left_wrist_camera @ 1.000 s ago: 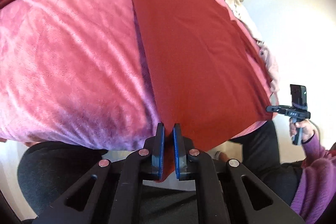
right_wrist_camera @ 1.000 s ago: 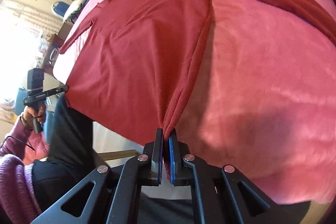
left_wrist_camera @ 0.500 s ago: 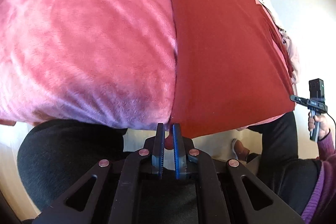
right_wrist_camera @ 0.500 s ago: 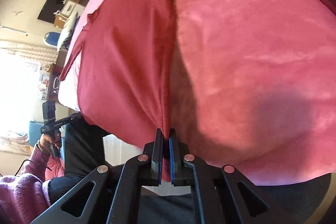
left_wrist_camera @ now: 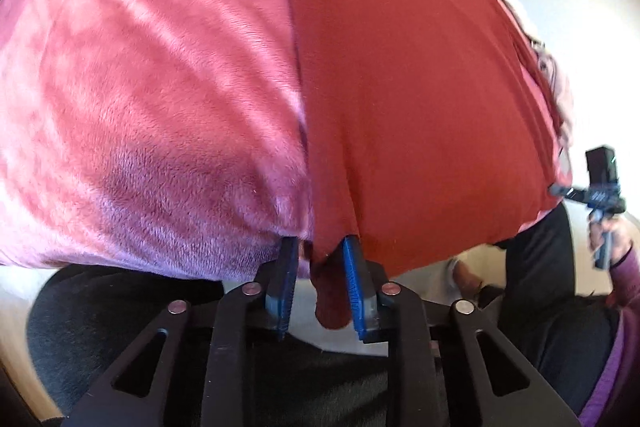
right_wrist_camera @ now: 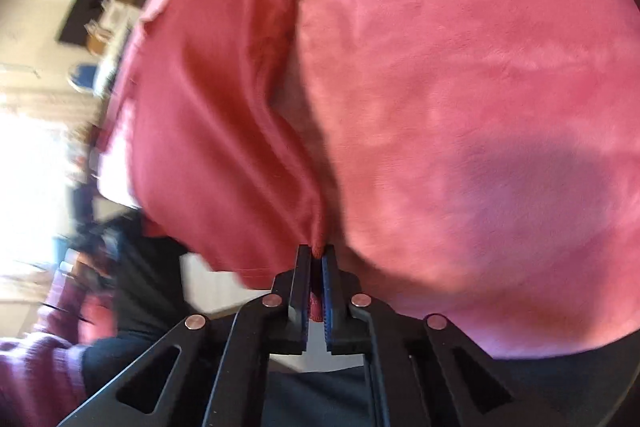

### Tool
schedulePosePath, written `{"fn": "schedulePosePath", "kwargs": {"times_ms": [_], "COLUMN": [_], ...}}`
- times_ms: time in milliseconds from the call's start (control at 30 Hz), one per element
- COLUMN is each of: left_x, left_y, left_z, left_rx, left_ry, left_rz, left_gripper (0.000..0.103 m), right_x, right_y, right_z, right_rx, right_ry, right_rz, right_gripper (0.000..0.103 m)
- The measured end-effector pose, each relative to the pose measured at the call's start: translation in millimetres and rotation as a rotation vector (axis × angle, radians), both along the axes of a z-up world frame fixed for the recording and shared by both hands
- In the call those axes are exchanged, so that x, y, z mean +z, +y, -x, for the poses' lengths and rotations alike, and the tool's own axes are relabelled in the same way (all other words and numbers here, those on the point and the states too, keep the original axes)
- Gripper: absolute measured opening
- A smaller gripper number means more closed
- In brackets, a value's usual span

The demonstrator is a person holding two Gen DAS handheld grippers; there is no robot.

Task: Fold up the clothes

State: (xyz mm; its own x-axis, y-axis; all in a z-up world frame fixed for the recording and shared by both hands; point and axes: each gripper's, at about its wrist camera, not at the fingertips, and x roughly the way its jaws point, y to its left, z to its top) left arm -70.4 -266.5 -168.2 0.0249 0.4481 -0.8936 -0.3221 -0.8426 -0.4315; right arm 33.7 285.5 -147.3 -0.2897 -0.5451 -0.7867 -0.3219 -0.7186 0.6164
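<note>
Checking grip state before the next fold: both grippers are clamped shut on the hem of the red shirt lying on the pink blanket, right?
Not quite. Only the right gripper is shut on the red shirt. The left wrist view shows the left gripper with its jaws spread, the hem hanging loose between them. The shirt does lie on the pink blanket.

Dark red shirt spread flat on pink blanket (hem corners hanging off edge).

No legible text or labels anywhere.
</note>
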Motion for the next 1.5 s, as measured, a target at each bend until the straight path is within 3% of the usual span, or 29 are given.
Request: {"fn": "schedulePosePath", "kwargs": {"times_ms": [100,233,300,333,433,500,567,600,733,800,867,933,1000,1067,1133,1267,1367,1500], "left_x": [0.5,-2.7,11.6,22.2,64.5,93.4,111.2,115.5,97.1,75.9,56.7,41.1,36.1,36.8,35.4,41.3,51.2,71.6], "left_y": [-9.1,-26.7,-41.2,-46.7,-44.7,-24.0,7.7,29.6,110.1,142.3,156.6,154.5,137.3,112.0,93.2,69.2,67.8,77.9], "left_z": [1.9,3.8,8.4,12.3,29.0,43.3,58.4,67.3,95.6,93.4,77.5,53.7,25.5,2.7,-14.9,-32.1,-29.0,15.5], "left_rx": [-0.040,-0.079,-0.044,-0.016,0.073,0.127,0.148,0.151,0.049,-0.052,-0.176,-0.292,-0.352,-0.352,-0.336,-0.373,-0.406,-0.298], "left_ry": [-0.017,-0.031,-0.006,0.029,0.214,0.374,0.498,0.539,0.557,0.541,0.539,0.543,0.576,0.557,0.497,0.418,0.441,0.536], "left_rz": [0.070,0.210,0.220,0.223,0.191,0.109,0.020,-0.015,-0.040,0.027,0.123,0.209,0.224,0.211,0.206,0.223,0.240,0.194], "left_gripper": [0.010,0.010,0.010,0.010,0.014,0.027,0.064,0.069,0.070,0.070,0.070,0.070,0.071,0.079,0.080,0.080,0.080,0.080], "right_x": [5.8,-17.9,-2.4,7.5,48.0,67.4,80.1,79.6,59.9,46.7,34.4,23.4,19.4,18.0,16.5,14.9,24.5,66.1], "right_y": [10.6,28.4,33.2,32.5,15.0,-3.6,-25.5,-37.3,-81.9,-99.5,-115.6,-134.5,-152.8,-168.2,-180.6,-187.8,-180.6,-157.0], "right_z": [-12.0,-22.3,-20.9,-17.2,8.2,37.4,74.2,97.1,192.7,224.3,230.5,219.4,186.1,145.8,101.9,29.3,19.6,64.8], "right_rx": [-0.058,-0.065,-0.079,-0.071,0.031,0.100,0.163,0.181,0.228,0.254,0.292,0.351,0.404,0.456,0.520,0.614,0.665,0.564], "right_ry": [0.023,-0.116,-0.094,-0.073,0.040,0.149,0.262,0.294,0.344,0.340,0.323,0.289,0.313,0.349,0.346,0.315,0.276,0.436], "right_rz": [0.082,-0.077,-0.121,-0.177,-0.502,-0.593,-0.613,-0.593,-0.547,-0.537,-0.545,-0.543,-0.602,-0.675,-0.698,-0.702,-0.645,-0.635], "right_gripper": [0.004,0.008,0.023,0.023,0.027,0.027,0.027,0.027,0.027,0.027,0.027,0.027,0.028,0.030,0.036,0.038,0.036,0.037]}}
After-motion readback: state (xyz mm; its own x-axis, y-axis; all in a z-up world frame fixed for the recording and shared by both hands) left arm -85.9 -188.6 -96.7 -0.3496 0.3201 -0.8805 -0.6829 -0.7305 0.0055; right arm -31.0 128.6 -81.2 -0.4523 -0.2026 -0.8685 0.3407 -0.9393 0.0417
